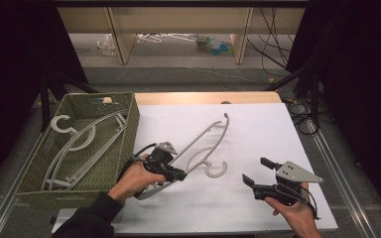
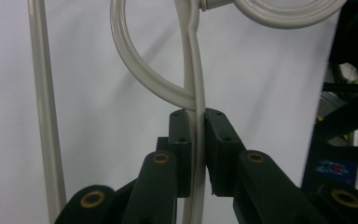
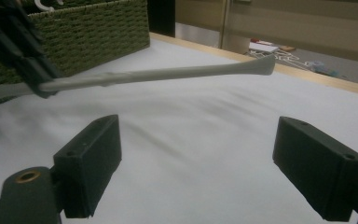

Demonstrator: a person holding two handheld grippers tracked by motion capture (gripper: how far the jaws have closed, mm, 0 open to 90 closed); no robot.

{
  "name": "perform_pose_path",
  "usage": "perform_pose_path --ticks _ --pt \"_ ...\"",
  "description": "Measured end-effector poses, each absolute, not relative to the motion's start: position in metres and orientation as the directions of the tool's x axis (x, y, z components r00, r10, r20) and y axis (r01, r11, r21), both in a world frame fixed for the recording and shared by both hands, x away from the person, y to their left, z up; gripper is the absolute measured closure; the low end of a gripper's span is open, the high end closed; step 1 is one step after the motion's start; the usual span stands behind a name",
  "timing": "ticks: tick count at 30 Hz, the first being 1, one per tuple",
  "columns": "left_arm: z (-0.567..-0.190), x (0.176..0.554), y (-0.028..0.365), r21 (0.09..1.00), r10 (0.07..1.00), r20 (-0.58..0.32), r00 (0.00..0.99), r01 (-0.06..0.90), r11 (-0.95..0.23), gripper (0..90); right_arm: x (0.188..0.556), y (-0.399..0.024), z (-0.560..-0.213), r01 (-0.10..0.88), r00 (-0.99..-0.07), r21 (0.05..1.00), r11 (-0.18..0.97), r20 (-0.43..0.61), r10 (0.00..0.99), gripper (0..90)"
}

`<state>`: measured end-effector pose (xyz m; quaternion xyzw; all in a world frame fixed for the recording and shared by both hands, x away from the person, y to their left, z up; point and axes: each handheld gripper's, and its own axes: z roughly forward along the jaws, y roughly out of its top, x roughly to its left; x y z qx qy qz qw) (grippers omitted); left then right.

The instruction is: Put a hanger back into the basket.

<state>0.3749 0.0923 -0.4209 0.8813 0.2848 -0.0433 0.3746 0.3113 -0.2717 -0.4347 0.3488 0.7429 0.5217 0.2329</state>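
A pale grey plastic hanger (image 1: 203,144) hangs just above the white table cover, running from the lower left up to the far right, its hook (image 1: 217,170) pointing toward me. My left gripper (image 1: 178,173) is shut on the hanger's top bar near the hook; in the left gripper view the bar (image 2: 195,140) is pinched between the pads, and the gripper (image 2: 196,149) points along it. My right gripper (image 1: 259,171) stands open near the front right with nothing between its fingers. In the right gripper view the hanger (image 3: 158,74) crosses ahead of that gripper (image 3: 205,163).
A green woven basket (image 1: 129,134) stands at the left with more grey hangers (image 1: 79,144) inside. The white cover (image 1: 258,129) spans the table. Beyond the table's far edge are shelf legs and cables on the floor.
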Motion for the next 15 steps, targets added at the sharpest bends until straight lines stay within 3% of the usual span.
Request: perform_pose_path --ticks 6,15 --pt "-0.419 0.35 0.101 0.634 0.416 -0.321 0.851 0.519 -0.573 81.3 0.318 -0.264 -0.438 0.234 -0.689 0.932 0.278 -0.043 0.724 18.7" --pt "-0.423 0.328 0.105 0.634 0.346 -0.333 0.877 0.48 -0.606 81.3 0.322 -0.237 -0.438 0.126 -0.813 0.905 0.405 -0.14 0.565 21.8"
